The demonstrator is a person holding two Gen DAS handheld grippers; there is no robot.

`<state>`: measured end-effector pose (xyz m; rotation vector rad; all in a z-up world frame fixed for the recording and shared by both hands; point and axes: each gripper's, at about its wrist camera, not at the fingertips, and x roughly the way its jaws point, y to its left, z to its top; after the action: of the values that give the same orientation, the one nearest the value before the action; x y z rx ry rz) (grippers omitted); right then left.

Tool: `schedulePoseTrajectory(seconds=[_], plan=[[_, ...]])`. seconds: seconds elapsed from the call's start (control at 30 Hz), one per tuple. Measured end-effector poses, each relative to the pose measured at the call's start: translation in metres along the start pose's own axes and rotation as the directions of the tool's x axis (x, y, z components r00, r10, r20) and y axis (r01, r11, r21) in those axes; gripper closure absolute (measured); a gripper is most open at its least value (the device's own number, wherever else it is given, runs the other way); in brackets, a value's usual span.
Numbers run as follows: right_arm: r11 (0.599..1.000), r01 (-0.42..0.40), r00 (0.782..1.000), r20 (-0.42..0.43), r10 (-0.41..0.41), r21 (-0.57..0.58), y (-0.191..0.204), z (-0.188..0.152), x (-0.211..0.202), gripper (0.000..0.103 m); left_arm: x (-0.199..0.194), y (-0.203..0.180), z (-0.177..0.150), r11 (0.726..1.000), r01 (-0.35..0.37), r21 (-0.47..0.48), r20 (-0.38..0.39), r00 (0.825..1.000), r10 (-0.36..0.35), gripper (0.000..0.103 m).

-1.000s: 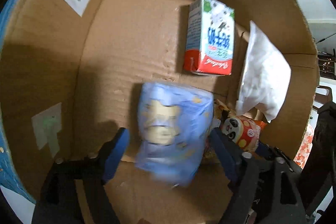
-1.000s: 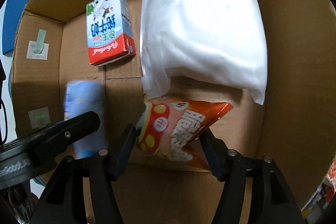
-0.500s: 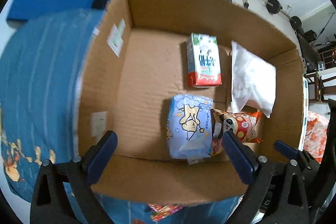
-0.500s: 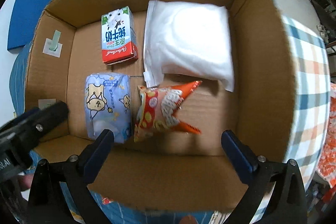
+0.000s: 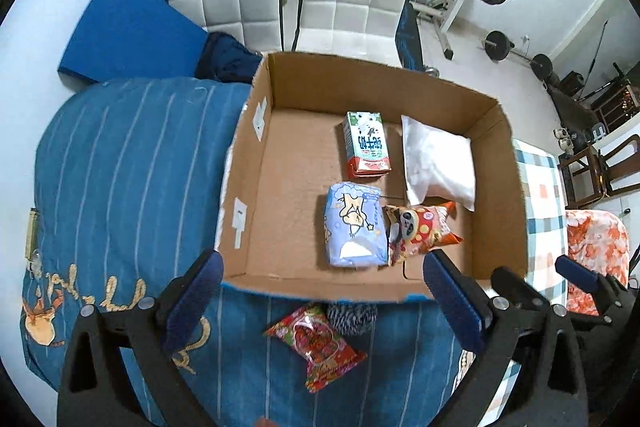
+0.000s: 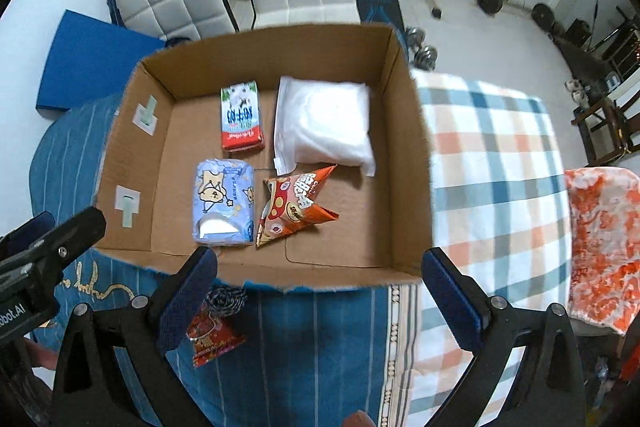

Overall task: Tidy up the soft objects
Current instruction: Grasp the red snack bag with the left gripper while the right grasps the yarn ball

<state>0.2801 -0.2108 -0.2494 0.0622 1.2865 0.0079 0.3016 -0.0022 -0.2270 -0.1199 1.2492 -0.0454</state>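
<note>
Both grippers have pulled back up out of the box and let go: the left gripper and right gripper are wide open now. The blue pack and orange bag lie side by side in the box, near its front wall.

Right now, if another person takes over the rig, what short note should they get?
Left gripper and right gripper: both open, empty, above the box's near edge.
In the cardboard box: milk carton, white pouch, blue tissue pack, orange snack bag touching it.
Left outside, on the blue blanket: red snack packet and a dark striped knit item. Likely pick these next.
</note>
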Motion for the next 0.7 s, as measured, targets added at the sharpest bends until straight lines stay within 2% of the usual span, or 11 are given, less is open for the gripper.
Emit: schedulePoseTrajectory(seconds=[0.47, 0.7], plan=[[1.000, -0.014, 0.991, 0.137, 0.013, 0.005, -0.003, -0.041, -0.098, 0.000, -0.077, -0.005, -0.033, 0.999, -0.014, 0.037, 0.141, 0.990, 0.009, 0.000], [1.000, -0.026, 0.984, 0.176, 0.025, -0.001, 0.003, -0.052, -0.125, 0.000, -0.102, -0.009, -0.042, 0.999, 0.002, 0.049, 0.177, 0.984, -0.010, 0.000]])
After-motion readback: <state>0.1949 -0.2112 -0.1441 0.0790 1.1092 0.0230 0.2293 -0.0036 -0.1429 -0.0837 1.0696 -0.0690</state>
